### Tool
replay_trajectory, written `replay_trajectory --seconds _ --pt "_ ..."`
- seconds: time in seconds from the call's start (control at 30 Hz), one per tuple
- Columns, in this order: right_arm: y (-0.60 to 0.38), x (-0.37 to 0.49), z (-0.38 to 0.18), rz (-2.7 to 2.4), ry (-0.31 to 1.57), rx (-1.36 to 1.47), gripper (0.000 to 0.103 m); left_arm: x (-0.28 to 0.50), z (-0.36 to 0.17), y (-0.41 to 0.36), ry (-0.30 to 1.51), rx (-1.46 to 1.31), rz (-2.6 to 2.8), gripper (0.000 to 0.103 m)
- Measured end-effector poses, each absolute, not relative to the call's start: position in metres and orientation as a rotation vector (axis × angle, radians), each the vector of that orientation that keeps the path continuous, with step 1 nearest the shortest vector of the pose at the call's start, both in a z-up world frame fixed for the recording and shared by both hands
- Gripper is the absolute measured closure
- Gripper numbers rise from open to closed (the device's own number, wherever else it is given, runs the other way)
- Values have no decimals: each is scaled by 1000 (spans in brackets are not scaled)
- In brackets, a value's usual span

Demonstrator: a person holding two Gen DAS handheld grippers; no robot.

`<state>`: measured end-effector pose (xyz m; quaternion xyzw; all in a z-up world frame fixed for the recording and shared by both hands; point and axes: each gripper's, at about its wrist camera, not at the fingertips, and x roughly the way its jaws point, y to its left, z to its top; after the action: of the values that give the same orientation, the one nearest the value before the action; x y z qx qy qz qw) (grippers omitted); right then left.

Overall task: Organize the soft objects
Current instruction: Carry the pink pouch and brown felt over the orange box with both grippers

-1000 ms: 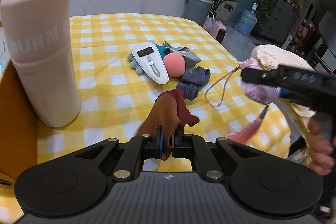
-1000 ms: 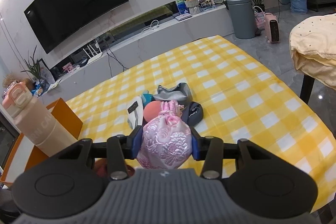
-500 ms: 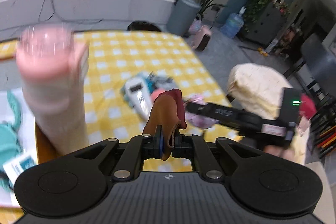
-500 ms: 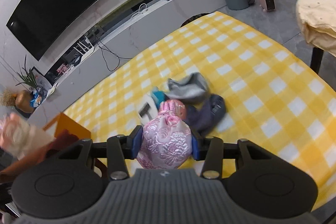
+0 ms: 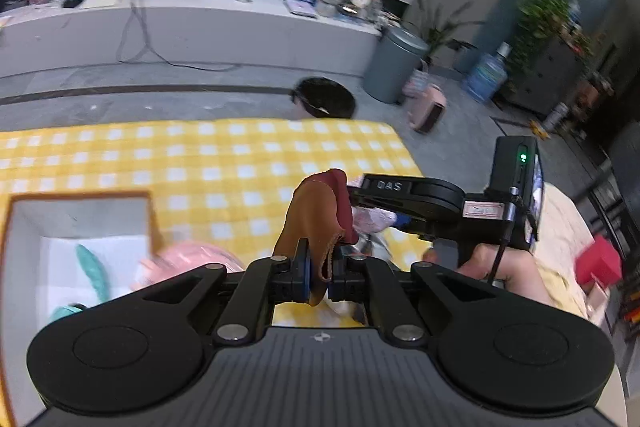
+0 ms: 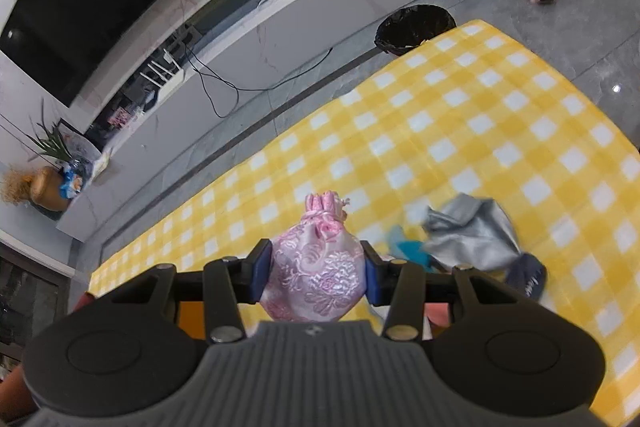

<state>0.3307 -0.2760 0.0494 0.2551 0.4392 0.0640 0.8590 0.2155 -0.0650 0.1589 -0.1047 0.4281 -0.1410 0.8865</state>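
My left gripper (image 5: 319, 277) is shut on a brown and maroon leather pouch (image 5: 316, 223), held high above the yellow checked table (image 5: 224, 163). My right gripper (image 6: 314, 269) is shut on a pink embroidered drawstring pouch (image 6: 316, 267); it shows in the left wrist view (image 5: 374, 217) just right of the leather pouch. An orange-rimmed box (image 5: 76, 227) with a white inside lies below left and holds a teal soft item (image 5: 90, 269). On the table lie a grey pouch (image 6: 468, 233), a teal toy (image 6: 404, 247) and a dark navy item (image 6: 528, 277).
A pink bottle top (image 5: 192, 259) shows blurred beside the box. A black bin (image 6: 416, 27) stands on the floor past the table's far edge. A white TV counter (image 5: 192, 35) runs along the back wall. A cream cushion (image 5: 560, 227) is at the right.
Both grippers have risen and tilted down over the table, still holding their pouches. The left one has swung toward the orange box, which now shows from above.
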Motion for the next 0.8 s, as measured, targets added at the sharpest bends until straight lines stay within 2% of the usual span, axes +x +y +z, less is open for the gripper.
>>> replay_trajectory --seconds 0.4,0.8 --pt "-202 379 102 182 897 426 58 242 175 34 808 -335 -138 95" --pt "-86 344 163 504 794 279 58 218 126 126 803 -388 -59 95"
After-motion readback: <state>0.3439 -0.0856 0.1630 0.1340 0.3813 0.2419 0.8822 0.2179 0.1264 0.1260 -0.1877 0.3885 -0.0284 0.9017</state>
